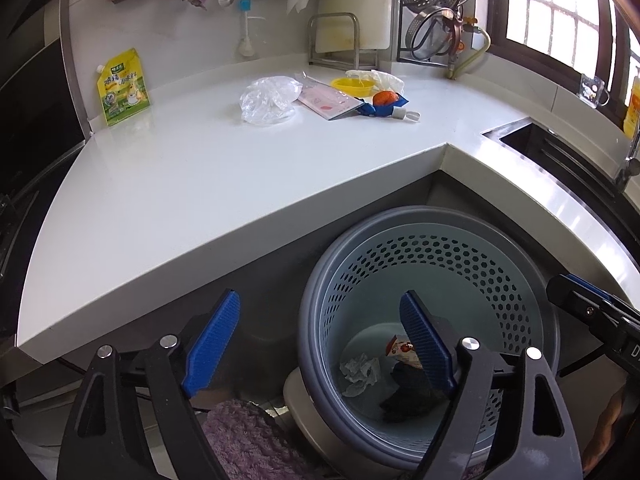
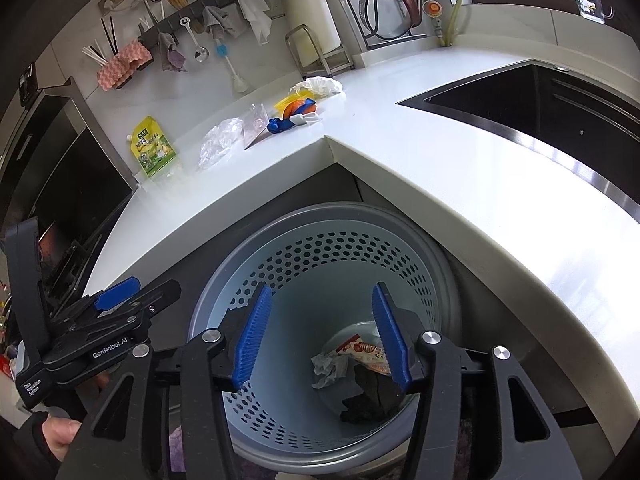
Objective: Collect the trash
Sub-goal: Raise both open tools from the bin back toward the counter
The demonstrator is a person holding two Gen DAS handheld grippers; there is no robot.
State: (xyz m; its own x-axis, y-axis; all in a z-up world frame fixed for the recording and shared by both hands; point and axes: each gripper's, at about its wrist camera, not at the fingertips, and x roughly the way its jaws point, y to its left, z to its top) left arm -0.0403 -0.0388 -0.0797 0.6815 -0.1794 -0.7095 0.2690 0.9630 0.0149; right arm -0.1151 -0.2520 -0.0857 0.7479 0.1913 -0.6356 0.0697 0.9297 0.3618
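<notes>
A grey perforated trash basket stands on the floor below the counter corner. Inside lie a crumpled tissue, a red snack wrapper and a black crumpled piece. My left gripper is open and empty, beside and over the basket rim. My right gripper is open and empty above the basket mouth. On the counter lie a clear plastic bag, a pink packet, a yellow dish, an orange and blue wrapper and white tissue.
A yellow-green pouch leans on the wall at the counter's left. A sink is set into the counter at the right. A dish rack and hanging cloths line the back wall. A purple mat lies on the floor.
</notes>
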